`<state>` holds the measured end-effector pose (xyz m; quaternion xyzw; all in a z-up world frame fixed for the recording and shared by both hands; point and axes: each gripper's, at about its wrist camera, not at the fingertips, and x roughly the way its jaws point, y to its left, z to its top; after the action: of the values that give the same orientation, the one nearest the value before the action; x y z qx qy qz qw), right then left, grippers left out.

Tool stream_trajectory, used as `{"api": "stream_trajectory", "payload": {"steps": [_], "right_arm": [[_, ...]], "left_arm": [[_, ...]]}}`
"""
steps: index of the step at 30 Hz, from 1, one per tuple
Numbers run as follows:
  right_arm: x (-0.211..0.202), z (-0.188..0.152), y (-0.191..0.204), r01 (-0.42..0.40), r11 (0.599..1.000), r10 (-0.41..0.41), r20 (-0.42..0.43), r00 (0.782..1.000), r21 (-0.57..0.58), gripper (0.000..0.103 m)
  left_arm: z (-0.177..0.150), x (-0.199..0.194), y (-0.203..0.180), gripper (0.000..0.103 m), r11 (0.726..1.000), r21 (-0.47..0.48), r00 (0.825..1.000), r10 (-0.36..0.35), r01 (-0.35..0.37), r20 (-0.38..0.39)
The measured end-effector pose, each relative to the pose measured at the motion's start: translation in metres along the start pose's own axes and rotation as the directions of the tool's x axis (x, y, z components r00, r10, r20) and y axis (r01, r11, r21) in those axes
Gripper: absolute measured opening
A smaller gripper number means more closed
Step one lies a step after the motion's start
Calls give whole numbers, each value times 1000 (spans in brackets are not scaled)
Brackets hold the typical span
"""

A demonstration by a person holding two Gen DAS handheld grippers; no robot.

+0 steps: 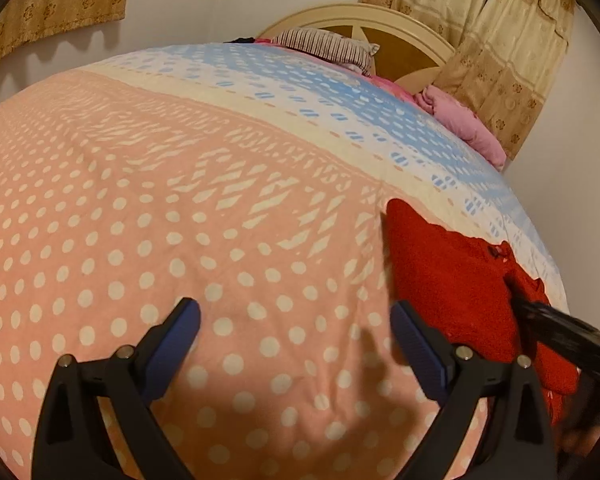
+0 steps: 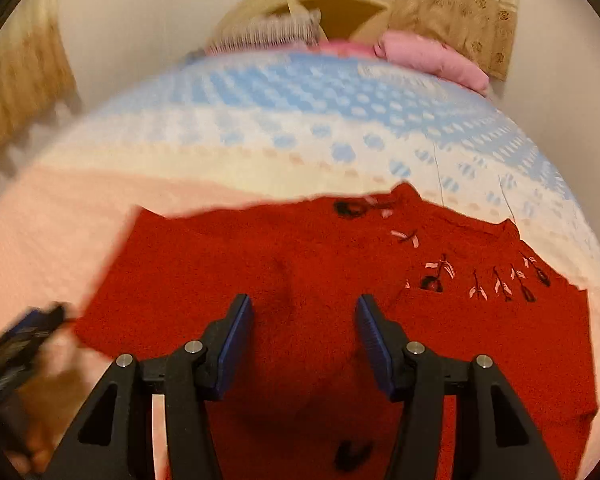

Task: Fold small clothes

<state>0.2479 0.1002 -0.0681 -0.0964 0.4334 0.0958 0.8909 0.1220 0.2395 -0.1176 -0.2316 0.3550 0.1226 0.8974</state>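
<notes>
Knitwear is the matter in hand: a small red sweater (image 2: pixel 308 280) lies spread on the bed (image 1: pixel 100 208), on the pink dotted half of the cover and reaching toward the cream and blue bands, presumably laid flat so its edges can be found and folded over. The right gripper (image 2: pixel 304 320) hangs directly above the middle of the garment with its jaws released and nothing between the blue ribbed pads, which looks like a hover before choosing an edge to pinch. The left gripper (image 1: pixel 296 328) sits off to the sweater's left over bare cover, jaws likewise wide apart and empty, its right pad just beside the red hem, probably placed to take that near side. The sweater looks thick and fuzzy, a soft nap with small pale pink and dark stitched motifs scattered toward its right part; such fabric should hold a crease loosely and bunch easily. The cover is thin printed cotton, lightly wrinkled. A pink quilt (image 1: pixel 464 120) and striped pillow (image 1: pixel 324 46) rest by the rounded wooden headboard (image 1: pixel 380 28).
</notes>
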Motion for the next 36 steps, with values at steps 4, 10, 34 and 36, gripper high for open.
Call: {"api": "stream_trajectory", "payload": {"steps": [4,10,34,36], "right_arm": [[18,8,-13,-31,998,35,-76,996,56,10],[-22,43,-35,-113,990,110,45,993,90,4],[-34,-113,-262,-58,847,21,76,997,529,10],[-46,-123,-272,-104,814,65,89,994,571,23]], "left_arm": [[1,0,4,100,1000,-3,1000,-2,2,-1],[2,2,0,100,1000,6,1000,14,-14,-4],[6,11,-4,100,997,42,998,61,-60,-14],[6,12,-5,100,997,46,998,60,-59,-15]]}}
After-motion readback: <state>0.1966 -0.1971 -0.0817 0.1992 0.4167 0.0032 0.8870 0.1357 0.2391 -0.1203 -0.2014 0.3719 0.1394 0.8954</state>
